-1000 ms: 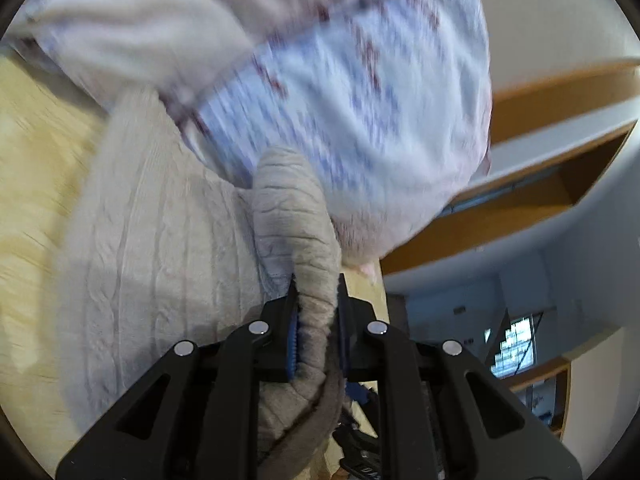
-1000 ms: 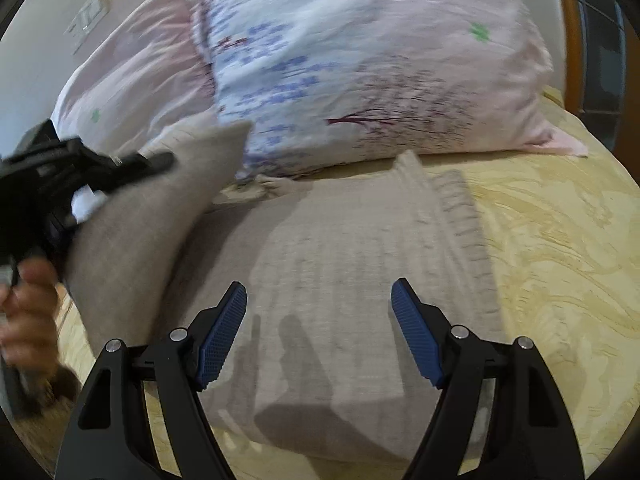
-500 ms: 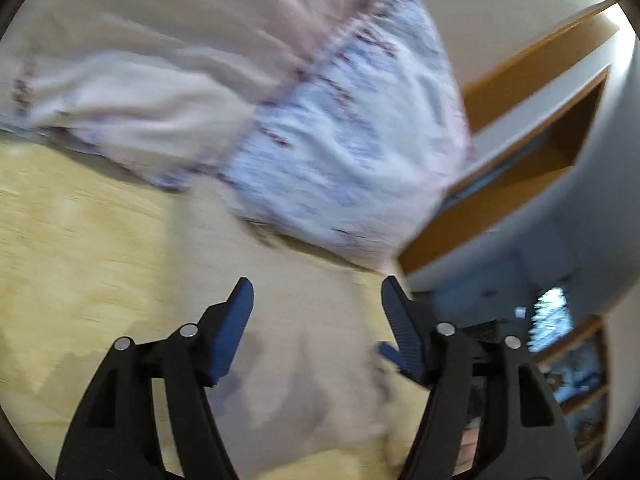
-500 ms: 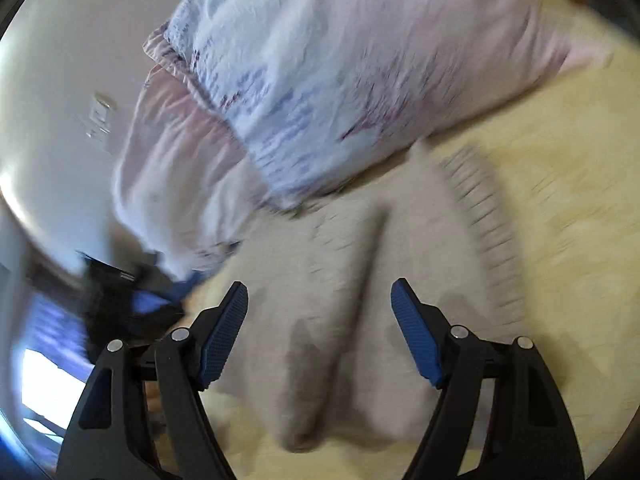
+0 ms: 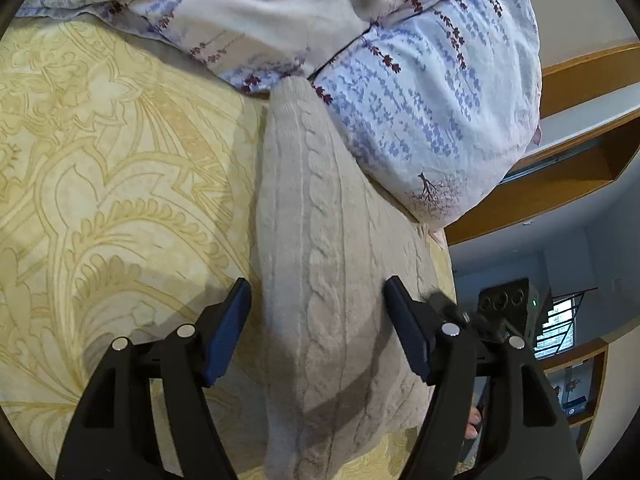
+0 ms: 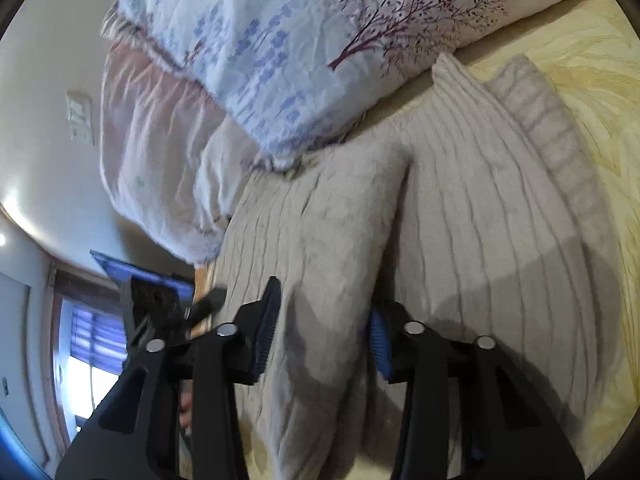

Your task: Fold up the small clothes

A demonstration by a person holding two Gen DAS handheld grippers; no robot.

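Beige cable-knit fills both views: the sweater [image 5: 328, 264] lies on the bed, over the yellow patterned bedspread [image 5: 100, 184], with its far end pushed up against the floral pillow [image 5: 432, 120]. From the left wrist camera, the left gripper [image 5: 318, 316] hangs over the garment with its jaws spread wide, blue pads on either side of a long raised fold of knit, and nothing pinched between them; the left pad sits over the bedspread just beside the fold's edge, the right pad over the knit near the mattress edge. Behind that right pad a dark blur shows, which looks like part of the other tool. Switch to the right wrist camera and the right gripper [image 6: 322, 334] is also parted, jaws set around a humped ridge of the sweater [image 6: 460, 208]; the fabric bulges up between the pads, though whether they actually press it I cannot tell. To the right of that ridge the knit lies flatter, its ribbed hem [image 6: 560, 148] running along the bedspread [image 6: 600, 80]. The floral pillow [image 6: 320, 40] sits just beyond the garment, with a second, pinkish pillow [image 6: 152, 152] tucked beside it toward the wall. At the lower left of this view the left gripper [image 6: 160, 304] shows as a black blur off the bed's edge.
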